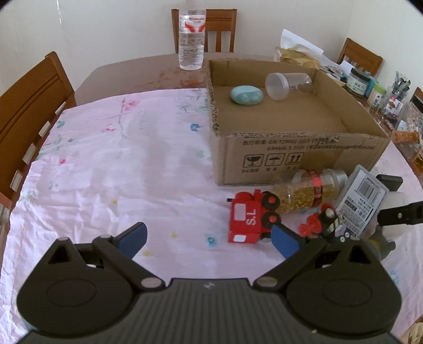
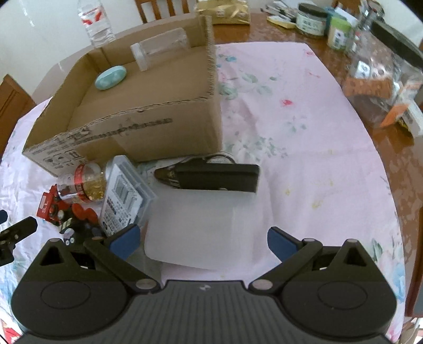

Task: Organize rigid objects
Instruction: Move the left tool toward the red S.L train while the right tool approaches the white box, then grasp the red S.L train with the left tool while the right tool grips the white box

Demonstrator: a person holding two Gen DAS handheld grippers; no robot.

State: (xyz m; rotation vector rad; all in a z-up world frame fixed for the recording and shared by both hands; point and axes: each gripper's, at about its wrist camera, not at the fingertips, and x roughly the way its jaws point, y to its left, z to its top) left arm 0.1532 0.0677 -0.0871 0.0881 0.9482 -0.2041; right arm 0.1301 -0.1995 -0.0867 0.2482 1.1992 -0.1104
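An open cardboard box [image 1: 290, 156] [image 2: 148, 127] holds a pale blue oval case [image 1: 246, 94] [image 2: 110, 77] and a clear lidded jar [image 1: 288, 85] [image 2: 158, 50]. In front of it lie a red toy train [image 1: 249, 221] [image 2: 49, 205], a glitter bottle [image 1: 304, 194] [image 2: 82, 185], a clear barcode case [image 1: 362, 203] [image 2: 124, 201], a small red and black toy [image 1: 317, 225] and a black case [image 2: 211, 176]. My left gripper [image 1: 208, 238] is open and empty, just left of the train. My right gripper [image 2: 202, 239] is open around a translucent white box [image 2: 198, 227].
A water bottle [image 1: 191, 37] [image 2: 93, 22] stands behind the box. Jars and packets [image 2: 370, 53] crowd the table's right side. Wooden chairs [image 1: 29, 111] stand around the table. The pink floral cloth [image 1: 119, 164] covers the table's near part.
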